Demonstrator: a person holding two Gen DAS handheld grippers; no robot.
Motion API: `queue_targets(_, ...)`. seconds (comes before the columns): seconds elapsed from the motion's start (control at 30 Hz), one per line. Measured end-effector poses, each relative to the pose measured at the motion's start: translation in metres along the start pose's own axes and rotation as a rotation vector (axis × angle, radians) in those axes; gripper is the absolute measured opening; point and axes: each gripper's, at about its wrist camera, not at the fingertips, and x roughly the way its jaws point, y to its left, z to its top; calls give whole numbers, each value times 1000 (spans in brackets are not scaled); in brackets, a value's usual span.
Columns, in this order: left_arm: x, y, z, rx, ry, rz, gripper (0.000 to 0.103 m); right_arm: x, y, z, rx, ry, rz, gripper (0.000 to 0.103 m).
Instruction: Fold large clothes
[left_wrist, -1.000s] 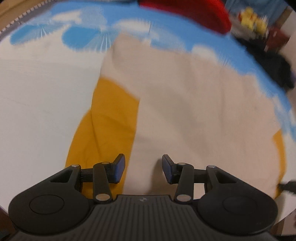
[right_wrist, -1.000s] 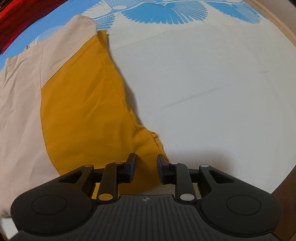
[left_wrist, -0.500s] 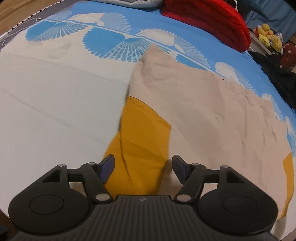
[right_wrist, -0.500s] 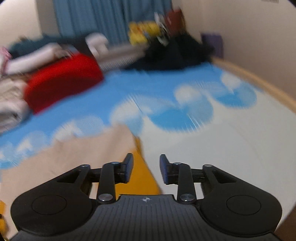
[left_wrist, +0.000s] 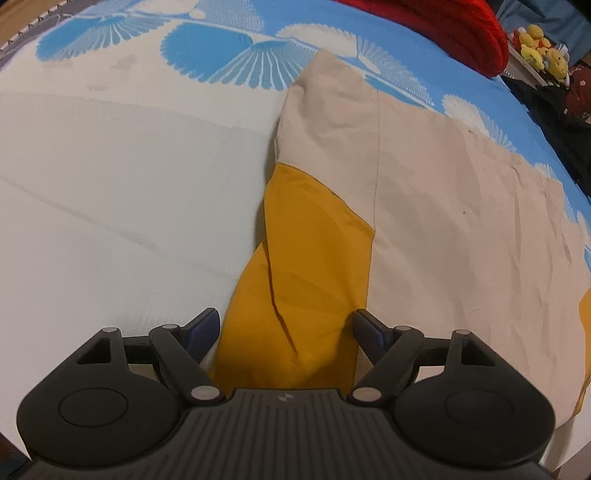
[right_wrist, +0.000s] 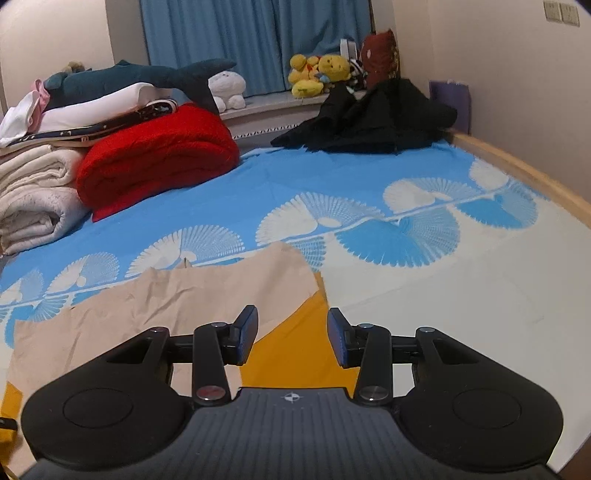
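Observation:
A large beige and mustard-yellow garment (left_wrist: 443, 206) lies spread flat on the bed; it also shows in the right wrist view (right_wrist: 207, 291). Its yellow sleeve panel (left_wrist: 306, 280) runs between my left gripper's (left_wrist: 284, 328) wide-open jaws, just above or on the cloth; the jaws hold nothing. My right gripper (right_wrist: 291, 334) is open and empty, raised and level above the garment's yellow corner (right_wrist: 299, 343), looking across the bed.
The bed sheet (right_wrist: 443, 295) is white near me and blue with white fan patterns farther off. A red folded blanket (right_wrist: 155, 155), white bedding (right_wrist: 33, 199), a black cloth heap (right_wrist: 369, 118) and plush toys (right_wrist: 317, 74) lie at the far side. A wooden bed edge (right_wrist: 524, 166) runs along the right.
My left gripper has opened wider and moved over the yellow sleeve. My right gripper has tilted up from the yellow corner and opened a little wider.

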Motion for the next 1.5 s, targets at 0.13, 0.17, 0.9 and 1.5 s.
queue_targets(0.13,8,3,5,-16,-2,-16,83,3,2,-3,-4,12,-10,43)
queue_targets(0.17,11,4,5,-21,0,-24,83,3,1,-3,-6,15,-12,43)
queue_targets(0.9,23,-11,12,32,-33,-175,34,5,-3,-4,-35,32,-11,43)
queue_targets(1.5,-59,18,2,33,-172,-195,3,7,22,-11,-10,60,85,43)
